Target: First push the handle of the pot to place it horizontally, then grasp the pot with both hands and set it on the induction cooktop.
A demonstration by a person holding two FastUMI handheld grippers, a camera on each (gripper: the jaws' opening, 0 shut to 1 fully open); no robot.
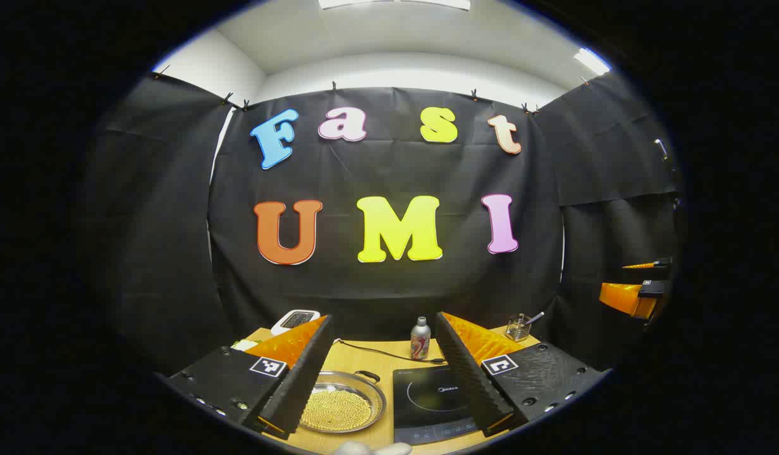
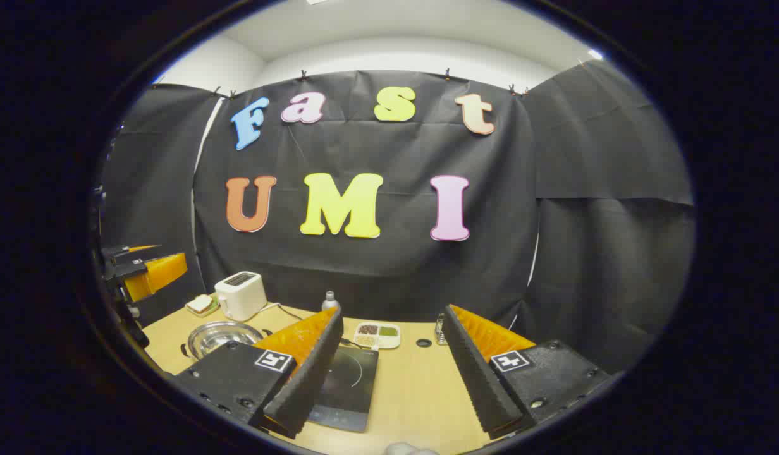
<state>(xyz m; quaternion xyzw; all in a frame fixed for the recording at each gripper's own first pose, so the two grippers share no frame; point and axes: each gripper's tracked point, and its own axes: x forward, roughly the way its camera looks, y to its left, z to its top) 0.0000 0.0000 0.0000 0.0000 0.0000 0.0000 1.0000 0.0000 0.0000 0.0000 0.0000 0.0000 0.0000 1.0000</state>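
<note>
In the left gripper view, the left gripper [image 1: 389, 373] sits at the bottom of the frame with its jaws spread wide, holding nothing. Between its fingers lies the wooden table [image 1: 358, 354]. The pot [image 1: 342, 401], a shallow steel pan filled with small golden beads, rests low and left of centre, its dark handle [image 1: 367, 375] sticking out at the upper right of the rim. Just to its right, apart by a thin strip of wood, lies the cooktop [image 1: 427, 404], bare on top and close to the near table edge. A bottle [image 1: 420, 339] stands behind the cooktop, and a cup [image 1: 519, 327] of utensils sits near the far right corner.

In the right gripper view, the right gripper [image 2: 389, 373] also hangs open and empty above bare wood. The toaster [image 2: 241, 295] stands at the far left, and a tray [image 2: 377, 335] holds what may be grains in compartments. The left gripper shows at the left edge.
</note>
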